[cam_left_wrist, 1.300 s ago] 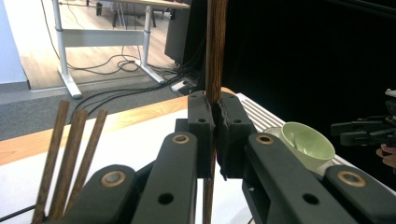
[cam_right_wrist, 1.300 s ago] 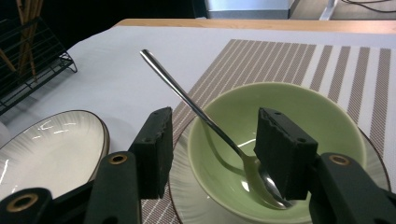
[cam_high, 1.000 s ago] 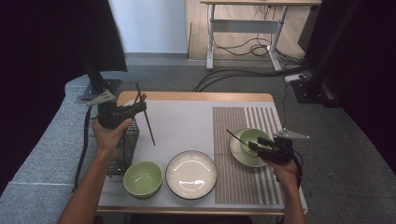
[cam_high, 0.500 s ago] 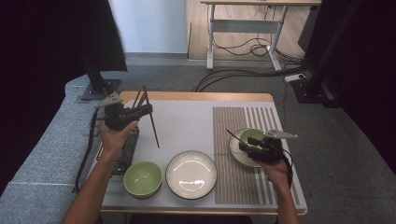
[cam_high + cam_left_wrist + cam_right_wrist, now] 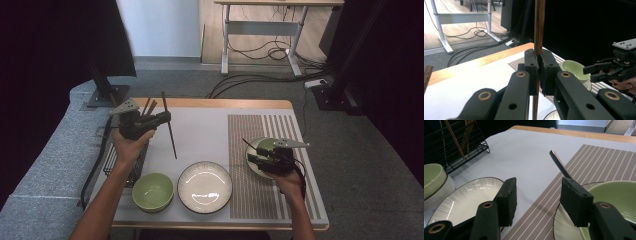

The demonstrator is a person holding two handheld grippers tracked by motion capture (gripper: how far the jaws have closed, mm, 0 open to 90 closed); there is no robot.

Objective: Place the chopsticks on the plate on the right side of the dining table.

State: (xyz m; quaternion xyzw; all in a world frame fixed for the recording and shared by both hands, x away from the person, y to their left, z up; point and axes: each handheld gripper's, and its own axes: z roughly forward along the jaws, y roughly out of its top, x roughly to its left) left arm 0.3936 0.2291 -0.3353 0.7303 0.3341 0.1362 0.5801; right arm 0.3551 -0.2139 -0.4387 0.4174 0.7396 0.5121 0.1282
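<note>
- The left gripper (image 5: 165,118) is up over the left side of the table, jaws clamped tight on a dark wooden chopstick (image 5: 169,126)
- In the left gripper view that chopstick (image 5: 539,27) stands upright, pinched between the two black pads, sticking out above and below them
- From above, the chopstick slants down from the jaws, its lower tip over the pale grey mat (image 5: 200,135)
- Just beside the left hand sits the black wire rack (image 5: 116,162) at the mat's left edge, with more chopsticks (image 5: 455,137) leaning in it
- Over to the right gripper (image 5: 251,157): jaws apart, nothing between the pads, hovering low at the left rim of the small plate (image 5: 252,161) on the striped placemat (image 5: 250,200)
- A green bowl (image 5: 266,145) sits on that small plate, and a dark utensil handle (image 5: 560,166) pokes up past the right gripper's jaw
- Near the front edge, the white ribbed plate (image 5: 205,187) lies in the middle, with a second green bowl (image 5: 152,191) just left of it
- The wooden table (image 5: 215,103) edge shows beyond the mat
</note>
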